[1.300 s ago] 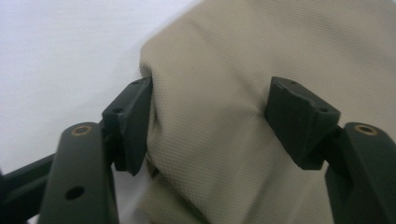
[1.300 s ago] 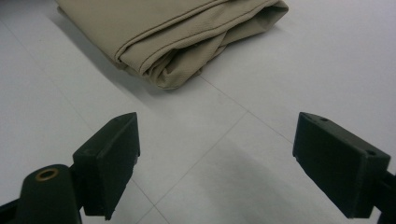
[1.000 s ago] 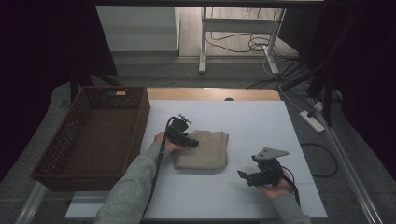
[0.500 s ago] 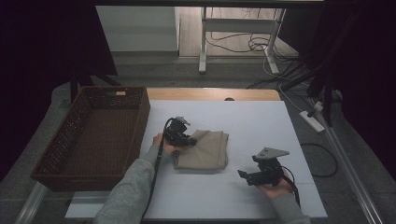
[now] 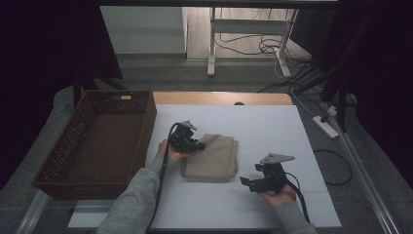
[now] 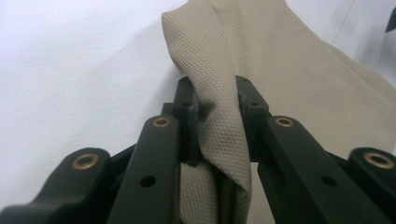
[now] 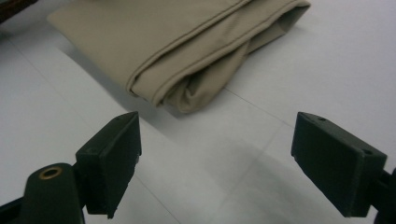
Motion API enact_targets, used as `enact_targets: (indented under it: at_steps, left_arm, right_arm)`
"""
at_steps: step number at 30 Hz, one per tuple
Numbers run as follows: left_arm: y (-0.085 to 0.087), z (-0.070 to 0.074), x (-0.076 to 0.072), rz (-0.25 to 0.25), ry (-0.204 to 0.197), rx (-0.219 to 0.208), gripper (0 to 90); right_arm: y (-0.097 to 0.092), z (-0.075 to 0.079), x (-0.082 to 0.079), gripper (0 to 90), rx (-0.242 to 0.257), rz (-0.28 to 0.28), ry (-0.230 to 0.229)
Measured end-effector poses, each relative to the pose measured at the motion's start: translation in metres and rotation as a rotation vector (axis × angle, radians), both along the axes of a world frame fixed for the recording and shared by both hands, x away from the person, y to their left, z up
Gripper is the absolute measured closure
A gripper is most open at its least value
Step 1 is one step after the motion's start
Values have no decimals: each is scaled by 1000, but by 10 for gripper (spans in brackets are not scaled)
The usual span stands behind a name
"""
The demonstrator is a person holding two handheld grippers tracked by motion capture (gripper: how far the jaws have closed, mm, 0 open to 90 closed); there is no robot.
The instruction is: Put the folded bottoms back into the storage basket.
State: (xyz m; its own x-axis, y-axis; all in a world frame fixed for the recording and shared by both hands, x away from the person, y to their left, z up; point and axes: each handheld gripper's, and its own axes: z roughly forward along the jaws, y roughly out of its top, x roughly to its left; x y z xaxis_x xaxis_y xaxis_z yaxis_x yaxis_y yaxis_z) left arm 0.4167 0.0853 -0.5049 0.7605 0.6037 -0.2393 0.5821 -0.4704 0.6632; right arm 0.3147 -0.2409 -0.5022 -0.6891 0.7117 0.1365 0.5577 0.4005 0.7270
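Note:
A folded tan cloth [image 5: 214, 158] lies in the middle of the white table [image 5: 272, 122]. My left gripper [image 5: 197, 145] sits at the cloth's left edge. In the left gripper view its jaws are shut on a raised fold of the cloth [image 6: 299, 70], with the fabric pinched between the pads at the left gripper [image 6: 212, 93]. My right gripper [image 5: 246, 183] rests low on the table to the right of the cloth and a little nearer me. In the right gripper view its jaws stand wide open over bare table at the right gripper [image 7: 217, 154], a short way from the cloth's folded corner [image 7: 154, 42].
A brown wicker basket [image 5: 68, 141] stands along the table's left side, with nothing seen inside it. A strip of wooden tabletop [image 5: 219, 97] shows past the white sheet. A power strip [image 5: 326, 126] and cables lie on the floor at the right.

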Motion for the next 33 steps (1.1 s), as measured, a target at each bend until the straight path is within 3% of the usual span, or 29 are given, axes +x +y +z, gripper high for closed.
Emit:
enact_targets:
  at_steps: [7, 23, 33]
  left_arm:
    - [0, 3, -4, -2, -15, -11, 737]
    - [1, 4, -5, 2, -17, -12, 736]
    - [1, 3, -5, 4, -16, -12, 736]
  right_arm:
    - [12, 1, 6, 161, 59, -24, 30]
    - [51, -2, 23, 161, 11, -9, 58]
    - [68, -13, 32, 155, -44, -14, 112]
